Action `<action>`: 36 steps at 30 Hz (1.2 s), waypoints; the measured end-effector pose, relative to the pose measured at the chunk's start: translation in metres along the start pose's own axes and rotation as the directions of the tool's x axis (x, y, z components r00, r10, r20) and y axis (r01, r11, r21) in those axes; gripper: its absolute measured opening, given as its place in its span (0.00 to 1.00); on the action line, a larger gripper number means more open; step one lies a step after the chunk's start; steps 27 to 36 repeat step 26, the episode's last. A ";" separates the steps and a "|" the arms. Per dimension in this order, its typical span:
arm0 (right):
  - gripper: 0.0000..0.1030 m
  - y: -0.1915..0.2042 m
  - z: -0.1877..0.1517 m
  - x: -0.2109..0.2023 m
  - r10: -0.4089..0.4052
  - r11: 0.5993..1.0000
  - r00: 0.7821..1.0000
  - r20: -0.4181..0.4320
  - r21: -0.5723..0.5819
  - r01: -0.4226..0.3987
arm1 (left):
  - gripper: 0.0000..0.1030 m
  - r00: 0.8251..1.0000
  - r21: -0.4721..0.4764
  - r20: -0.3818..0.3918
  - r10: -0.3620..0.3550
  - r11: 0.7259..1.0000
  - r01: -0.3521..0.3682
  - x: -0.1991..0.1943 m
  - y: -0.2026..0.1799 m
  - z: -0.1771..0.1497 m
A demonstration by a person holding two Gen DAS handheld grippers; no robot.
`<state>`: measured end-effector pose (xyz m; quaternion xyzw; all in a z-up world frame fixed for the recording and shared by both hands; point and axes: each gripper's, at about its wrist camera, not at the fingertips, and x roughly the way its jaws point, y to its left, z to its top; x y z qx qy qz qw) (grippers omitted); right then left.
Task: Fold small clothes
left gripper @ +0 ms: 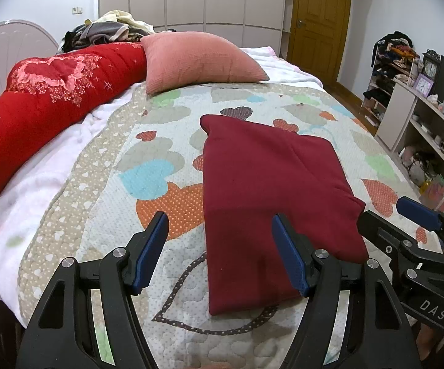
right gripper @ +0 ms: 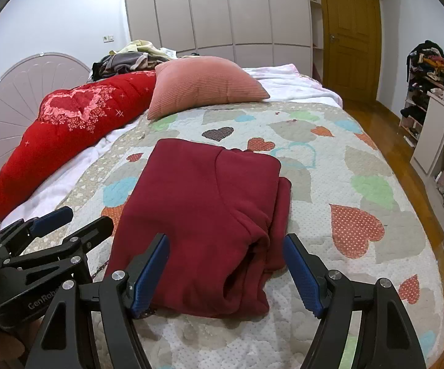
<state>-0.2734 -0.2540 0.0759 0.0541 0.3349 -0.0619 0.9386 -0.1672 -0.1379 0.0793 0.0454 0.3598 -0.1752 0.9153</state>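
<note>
Here we are over the bed (right gripper: 360, 240), spread with a pale quilt printed all over in hearts, orange, blue, green and grey. Right in the middle near the front edge lies the dark red garment (right gripper: 203, 221), folded into a thick rectangle with its bunched layers showing along the right side. The left tool (left gripper: 218, 246) hangs with its blue pads spread wide, nothing between them, its right finger over the garment's near left part and its left finger over bare quilt. The right tool (right gripper: 226, 264) is just as wide apart, straddling the garment's near right corner without pinching it. Further back, a pink cushion (right gripper: 206, 84) sits on the quilt, and beside it a long red pillow with a lacy heart (right gripper: 68, 129) leans along the rounded headboard (right gripper: 22, 92), with a heap of clothes (right gripper: 129, 58) behind. Pale wardrobe doors (right gripper: 222, 9) line the far wall, a wooden door (right gripper: 351, 30) stands at the right, and cluttered open shelves (left gripper: 421, 117) run along the wooden floor (right gripper: 406, 160).
</note>
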 end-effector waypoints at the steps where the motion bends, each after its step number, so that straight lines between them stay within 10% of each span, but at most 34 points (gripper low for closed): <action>1: 0.72 0.000 0.000 0.000 0.000 1.000 1.000 0.000 0.000 0.000 | 0.68 1.000 -0.001 -0.003 0.000 1.000 0.000 0.001 0.000 0.000; 36: 0.72 -0.003 -0.006 0.017 0.018 1.000 0.999 -0.040 0.022 -0.017 | 0.68 1.000 -0.015 -0.011 0.006 1.000 -0.006 0.013 0.012 0.000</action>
